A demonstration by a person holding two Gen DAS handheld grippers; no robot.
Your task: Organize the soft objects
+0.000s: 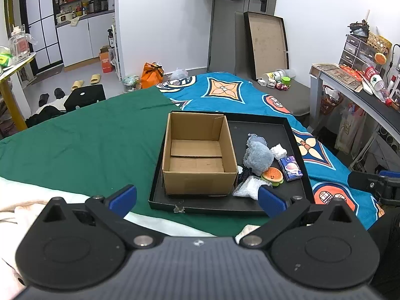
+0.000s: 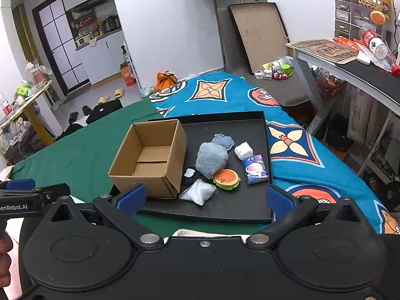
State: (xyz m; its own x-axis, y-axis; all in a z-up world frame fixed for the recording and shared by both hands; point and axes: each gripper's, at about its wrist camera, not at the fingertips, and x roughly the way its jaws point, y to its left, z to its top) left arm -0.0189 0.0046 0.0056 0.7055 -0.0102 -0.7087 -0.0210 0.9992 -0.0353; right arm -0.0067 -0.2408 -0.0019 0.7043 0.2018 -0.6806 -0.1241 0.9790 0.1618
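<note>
An empty cardboard box (image 1: 198,155) (image 2: 152,157) stands in the left part of a black tray (image 1: 287,127) (image 2: 250,130) on the bed. Beside it in the tray lie a grey-blue plush (image 1: 258,156) (image 2: 212,158), a burger plush (image 1: 272,176) (image 2: 226,178), a blue tissue pack (image 1: 290,168) (image 2: 256,168), a white wad (image 1: 279,151) (image 2: 243,150) and a clear bag of white stuff (image 1: 246,190) (image 2: 198,191). My left gripper (image 1: 197,200) is open and empty before the tray's near edge. My right gripper (image 2: 206,198) is open and empty, also short of the tray.
The bed has a green cloth (image 1: 87,137) on the left and a blue patterned sheet (image 1: 225,90) on the right. A desk (image 2: 350,65) with clutter stands at the right. The other gripper shows at the frame edge (image 1: 375,182) (image 2: 25,195).
</note>
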